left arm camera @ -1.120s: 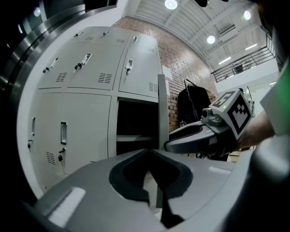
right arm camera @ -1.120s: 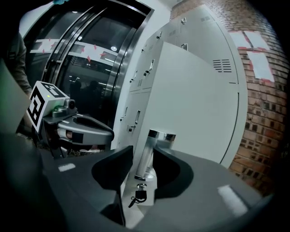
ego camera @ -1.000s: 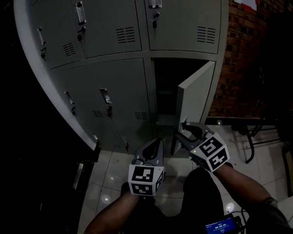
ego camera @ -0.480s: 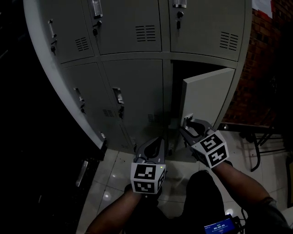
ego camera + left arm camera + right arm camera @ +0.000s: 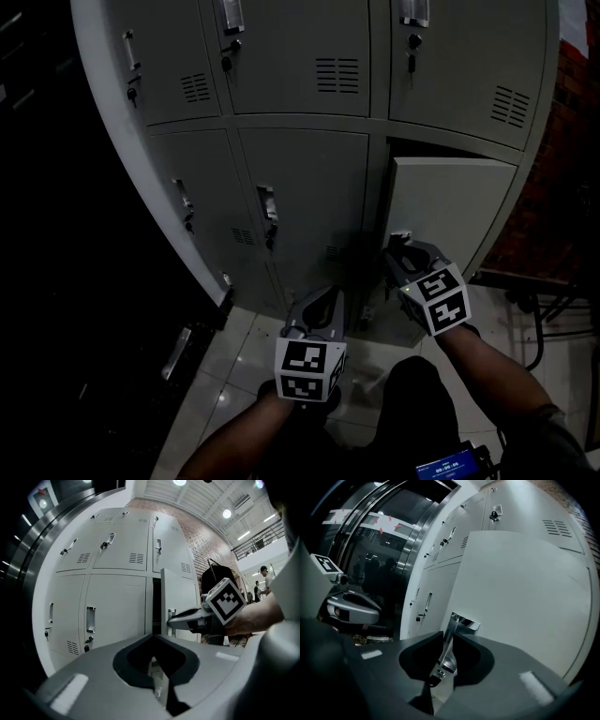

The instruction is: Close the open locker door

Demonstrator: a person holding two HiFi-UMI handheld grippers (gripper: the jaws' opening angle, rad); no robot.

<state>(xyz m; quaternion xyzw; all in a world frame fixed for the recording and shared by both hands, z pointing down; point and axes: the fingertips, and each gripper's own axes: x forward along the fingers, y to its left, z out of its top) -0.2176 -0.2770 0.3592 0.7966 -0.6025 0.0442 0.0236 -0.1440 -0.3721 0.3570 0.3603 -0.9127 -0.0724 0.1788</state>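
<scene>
The lockers (image 5: 300,187) fill the upper half of the head view, grey doors in two visible rows. The open door (image 5: 450,211) is in the lower row at the far right, at about 3 o'clock from the middle of that view. It is hinged on its right edge and stands ajar, with a dark gap along its top and left edges.

The right gripper (image 5: 401,246) sits at 4 o'clock in the head view, with its tips at the door's lower left corner, at about 7 o'clock on the door. In the right gripper view its jaws have just been closing and now pinch the metal handle (image 5: 452,639), one pad against each side of it.

The left gripper (image 5: 317,305) hangs at 6 o'clock in the head view, above the tiled floor (image 5: 234,375) and in front of the shut door to the left of the open one, touching nothing. Its jaws are pressed almost together, with only a thin slit between them and nothing in it.

A brick wall (image 5: 562,187) shows at 3 o'clock, past the lockers.
</scene>
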